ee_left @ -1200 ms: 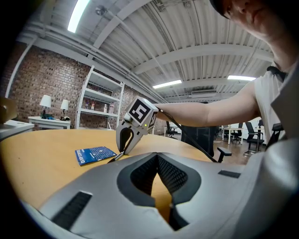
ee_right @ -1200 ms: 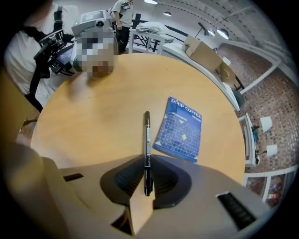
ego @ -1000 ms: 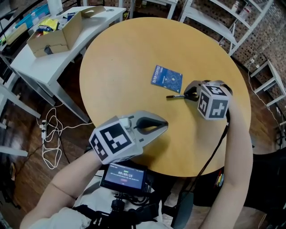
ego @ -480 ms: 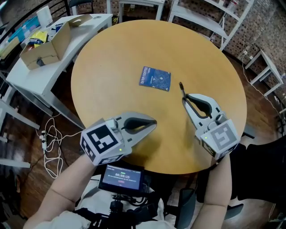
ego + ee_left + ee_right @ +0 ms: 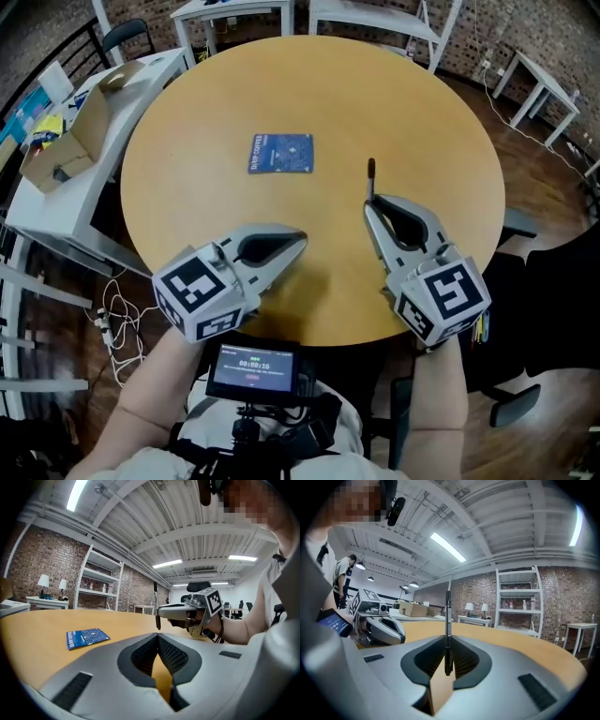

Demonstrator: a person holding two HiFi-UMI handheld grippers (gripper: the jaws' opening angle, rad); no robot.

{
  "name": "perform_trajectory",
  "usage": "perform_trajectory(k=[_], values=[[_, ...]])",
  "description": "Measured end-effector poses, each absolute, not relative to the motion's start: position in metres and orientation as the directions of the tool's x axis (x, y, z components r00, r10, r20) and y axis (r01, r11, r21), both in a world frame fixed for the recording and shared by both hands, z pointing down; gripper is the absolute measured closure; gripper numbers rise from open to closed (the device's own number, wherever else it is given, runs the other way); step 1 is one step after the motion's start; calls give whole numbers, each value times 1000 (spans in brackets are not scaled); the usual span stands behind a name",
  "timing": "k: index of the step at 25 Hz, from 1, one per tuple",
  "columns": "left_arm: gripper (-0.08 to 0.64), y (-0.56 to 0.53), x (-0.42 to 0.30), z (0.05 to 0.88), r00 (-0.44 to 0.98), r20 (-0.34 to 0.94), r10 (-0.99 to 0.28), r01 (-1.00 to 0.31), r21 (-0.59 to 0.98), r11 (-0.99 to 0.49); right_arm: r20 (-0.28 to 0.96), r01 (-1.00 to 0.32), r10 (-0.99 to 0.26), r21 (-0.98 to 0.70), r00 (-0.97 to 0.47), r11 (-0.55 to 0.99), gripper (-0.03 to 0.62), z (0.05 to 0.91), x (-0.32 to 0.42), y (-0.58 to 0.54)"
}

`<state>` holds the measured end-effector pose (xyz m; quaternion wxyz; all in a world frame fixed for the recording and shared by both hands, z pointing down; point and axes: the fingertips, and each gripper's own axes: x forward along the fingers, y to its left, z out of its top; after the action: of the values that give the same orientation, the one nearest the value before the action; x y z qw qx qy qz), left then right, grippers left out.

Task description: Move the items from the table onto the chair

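Pen [image 5: 371,174] pinched tight in the jaws of the right gripper [image 5: 369,206], up off the table [image 5: 422,112]. Gripped near one end, with most of the length poking out past the jaw tips. Seen from the right gripper view as a thin dark stick [image 5: 448,620] standing straight up between the two pads. Squeezed hard enough not to slip, most likely, and grabbed near the end because only that end would fit in the pads with the pen lying flat.

Blue packet [image 5: 281,153] flat on the table, well apart from both grippers. Not picked up yet, so only part of the job looks done.

Left gripper [image 5: 300,240] low over the near side of the table, jaws closed with nothing in them. Only bare table showing behind the tips in the left gripper view. Probably waiting, out of the way of the other one.

Black chair [image 5: 562,281] off to the right of the table, close to the right gripper. Probably the place to put things. Makes sense to carry the pen with the gripper on that side.

Next, probably: swing the pen over to the chair, let go, then come back for the blue packet. Careful with a round pen on a seat, might roll off.
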<state>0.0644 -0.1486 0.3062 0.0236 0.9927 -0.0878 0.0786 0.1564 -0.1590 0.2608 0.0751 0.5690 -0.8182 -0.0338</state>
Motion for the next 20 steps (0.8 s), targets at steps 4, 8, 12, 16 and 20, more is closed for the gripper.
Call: perform_trajectory(k=[4,8,12,16,20], values=[[557,-136,89,306,980,161,-119,-126,34,-991,58,-943,-950,119,-306,311,540,258,176,-140],[557,-118,119,306,985,166,-54,-61,39,-997,32,-960,-966,109,-257,259,540,257,201,-120],[557,-100,146,306,986,169,-16,-23,42,-999,18,-973,-979,100,-205,206,540,255,229,-97],[557,-80,175,306,984,175,39,31,46,-998,-15,-983,-985,69,-170,169,540,250,251,-72],[557,-53,204,306,978,178,107,100,48,-994,-27,-991,-994,85,-109,107,540,249,272,-48]])
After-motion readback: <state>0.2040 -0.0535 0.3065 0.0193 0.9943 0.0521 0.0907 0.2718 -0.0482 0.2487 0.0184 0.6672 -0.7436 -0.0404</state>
